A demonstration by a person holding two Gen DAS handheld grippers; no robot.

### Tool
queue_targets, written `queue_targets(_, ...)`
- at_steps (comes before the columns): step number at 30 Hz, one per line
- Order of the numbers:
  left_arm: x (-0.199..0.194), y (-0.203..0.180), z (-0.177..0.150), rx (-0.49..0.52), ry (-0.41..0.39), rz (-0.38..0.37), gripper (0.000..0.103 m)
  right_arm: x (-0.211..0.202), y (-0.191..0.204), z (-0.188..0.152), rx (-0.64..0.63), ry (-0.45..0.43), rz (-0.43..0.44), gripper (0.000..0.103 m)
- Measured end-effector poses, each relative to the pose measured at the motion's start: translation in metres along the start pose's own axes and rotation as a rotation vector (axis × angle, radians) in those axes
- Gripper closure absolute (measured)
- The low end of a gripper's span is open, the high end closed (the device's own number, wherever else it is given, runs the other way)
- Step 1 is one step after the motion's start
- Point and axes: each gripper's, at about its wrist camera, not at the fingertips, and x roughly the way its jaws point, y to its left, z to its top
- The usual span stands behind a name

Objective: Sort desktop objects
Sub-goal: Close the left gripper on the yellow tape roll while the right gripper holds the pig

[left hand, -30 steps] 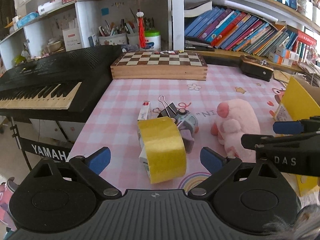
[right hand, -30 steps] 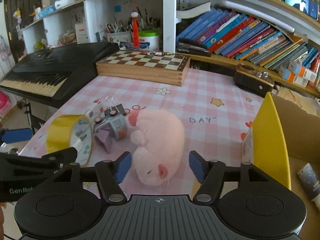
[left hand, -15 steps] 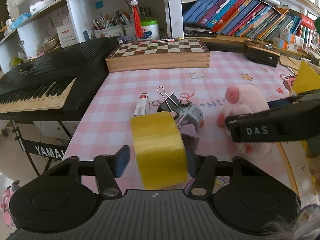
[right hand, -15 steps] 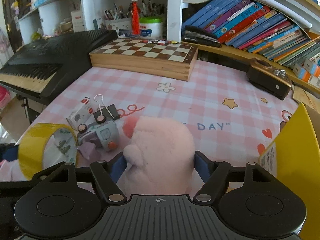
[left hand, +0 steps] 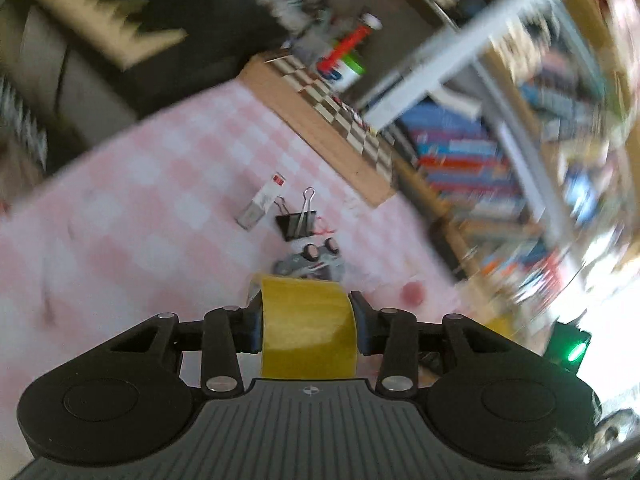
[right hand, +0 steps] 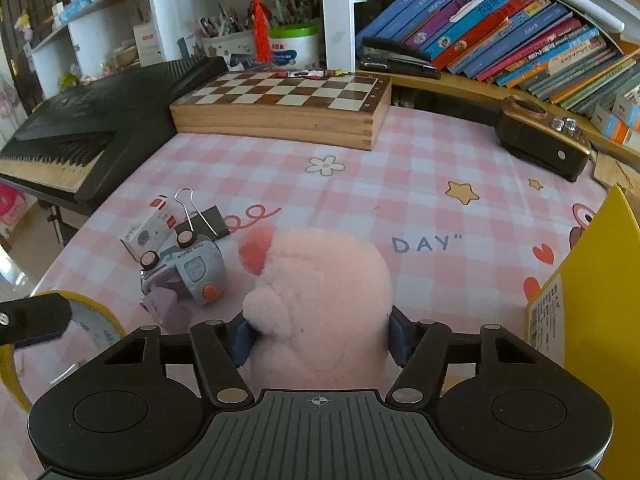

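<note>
your left gripper (left hand: 307, 322) has just been closing and now clamps the yellow tape roll (left hand: 307, 326): both pads press on the two flat sides of the roll, so the hole axis runs from one finger to the other and the yellow band faces you. the jaws stand narrow, only as wide as the roll. the left picture is blurred and tilted, so the far things in it are hard to read.

your right gripper (right hand: 320, 338) has also just been closing, and its blue pads squeeze the pink plush (right hand: 320, 300) on both sides, at about middle width. the plush lies with its long axis running away from you, and its red spot points to the far left. in the right view the tape shows at the lower left edge, with a left finger (right hand: 34, 318) over it.

on the pink checked cloth (right hand: 420, 184), from near to far, you have one toy car (right hand: 184, 274) on its side just left of the plush, with its wheels up, then one black binder clip (right hand: 202, 220) and one small white box (right hand: 148, 230) just beside each other behind the car. one yellow box wall (right hand: 592, 280) stands at the right edge. further back lie one chessboard (right hand: 288, 108), one black keyboard (right hand: 92, 120) at the left and one dark wooden case (right hand: 542, 142) at the right. a row of leaning books (right hand: 500, 28) fills the shelf behind; i cannot count them surely.
</note>
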Motion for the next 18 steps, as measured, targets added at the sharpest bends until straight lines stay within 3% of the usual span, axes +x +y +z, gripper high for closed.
queue_targets(3, -0.005, 0.013, -0.003, -0.143, -0.026, -0.102, 0.066, -0.004, -0.003, -0.001, 0.035, 0.005, 0.018, 0.041)
queue_targets(8, -0.010, 0.002, -0.004, -0.102, -0.047, -0.091, 0.066, -0.017, -0.001, -0.006, 0.040, -0.009, 0.032, 0.041)
queue_targets(14, -0.023, -0.025, -0.004, 0.097, -0.055, -0.034, 0.066, -0.039, 0.001, -0.014, 0.036, -0.028, 0.049, 0.041)
queue_targets(18, -0.035, -0.051, -0.012, 0.287, -0.056, 0.003, 0.066, -0.059, 0.001, -0.020, 0.035, -0.048, 0.060, 0.042)
